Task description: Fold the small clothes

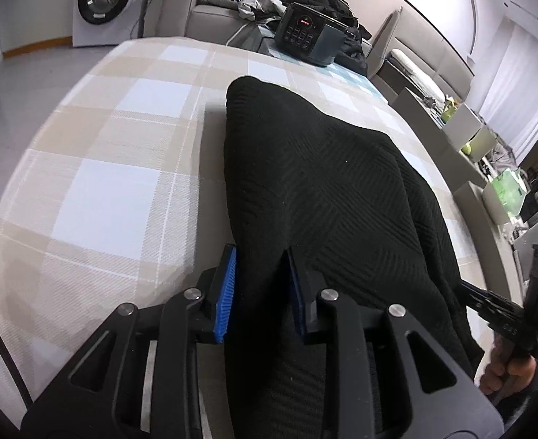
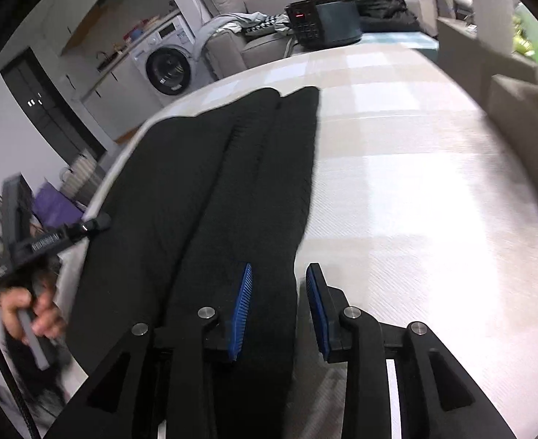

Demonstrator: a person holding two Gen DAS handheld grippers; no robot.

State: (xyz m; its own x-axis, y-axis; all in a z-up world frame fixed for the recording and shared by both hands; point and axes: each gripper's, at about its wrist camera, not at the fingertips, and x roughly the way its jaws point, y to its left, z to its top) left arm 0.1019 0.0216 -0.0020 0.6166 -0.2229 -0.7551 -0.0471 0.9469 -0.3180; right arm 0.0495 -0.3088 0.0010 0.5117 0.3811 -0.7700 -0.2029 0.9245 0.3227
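Through my left tongs [image 1: 259, 263] I see the black garment [image 1: 323, 190] bunched between the two blue pads [image 1: 226, 292]; both press on the cloth, so this pair is clenched on the garment's near edge. From that grip the knit runs away ahead of the tips in a long raised ridge over the checked tablecloth [image 1: 115, 168]. Far ahead, past the garment's end, a dark cooker [image 1: 307, 34] stands at the table's back edge, and a washing machine [image 1: 104, 0] is off to the far left. At the lower right my right hand [image 1: 506, 369] grips the other tool's handle. Through my right tongs [image 2: 278, 274] the garment [image 2: 203, 183] lies in long folds ahead and to the left of the tips. Its right edge passes between the pads; the left pad [image 2: 241, 307] lies against the cloth, while the right pad [image 2: 314, 303] stands just clear of it with tablecloth [image 2: 415, 201] showing in the gap, so this pair looks released. At the far left my left hand [image 2: 31, 311] holds its tool, blurred. The cooker [image 2: 323, 22] sits far ahead.
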